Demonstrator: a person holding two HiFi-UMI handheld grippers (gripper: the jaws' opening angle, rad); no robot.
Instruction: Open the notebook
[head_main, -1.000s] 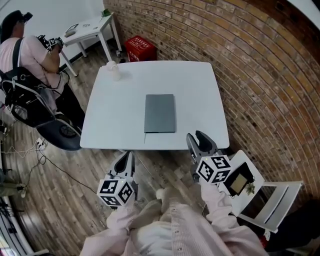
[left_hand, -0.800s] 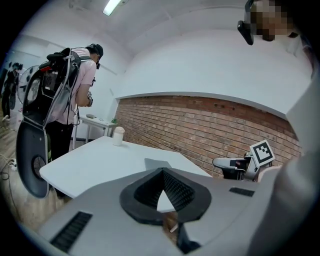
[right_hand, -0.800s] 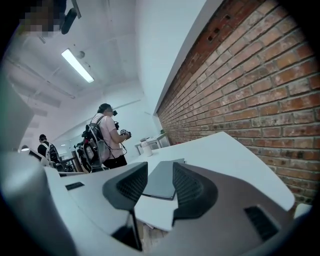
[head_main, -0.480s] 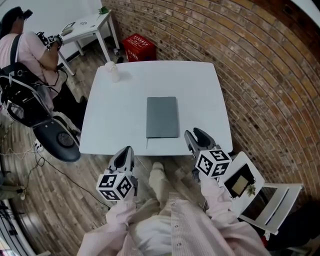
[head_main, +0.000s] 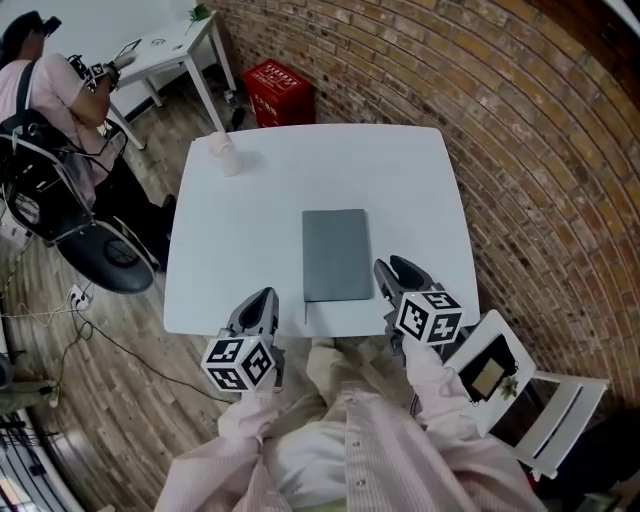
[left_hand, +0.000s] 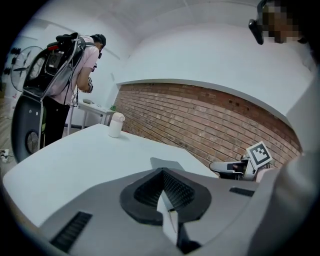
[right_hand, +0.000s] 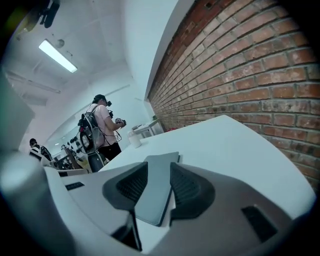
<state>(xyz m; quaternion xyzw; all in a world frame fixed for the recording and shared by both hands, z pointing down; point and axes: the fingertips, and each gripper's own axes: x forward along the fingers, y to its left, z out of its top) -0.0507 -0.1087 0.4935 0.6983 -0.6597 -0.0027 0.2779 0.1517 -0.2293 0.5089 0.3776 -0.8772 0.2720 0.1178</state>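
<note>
- The closed grey notebook (head_main: 336, 255) is seen lying flat on the white table (head_main: 240, 240), just ahead of the right gripper (right_hand: 159, 169). Its jaws are held spread, with the cover showing through the gap, untouched.
- The left gripper (left_hand: 161, 172) is held at the table's near edge — jaws pressed together on nothing, the notebook to their right.
- A small white bottle (head_main: 226, 153) is seen far ahead of the left jaws.

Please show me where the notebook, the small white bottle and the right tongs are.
notebook (head_main: 337, 255): head view, middle of its grey cover.
small white bottle (head_main: 226, 156): head view, on its body.
right tongs (head_main: 396, 270): head view, midway between the tips.
</note>
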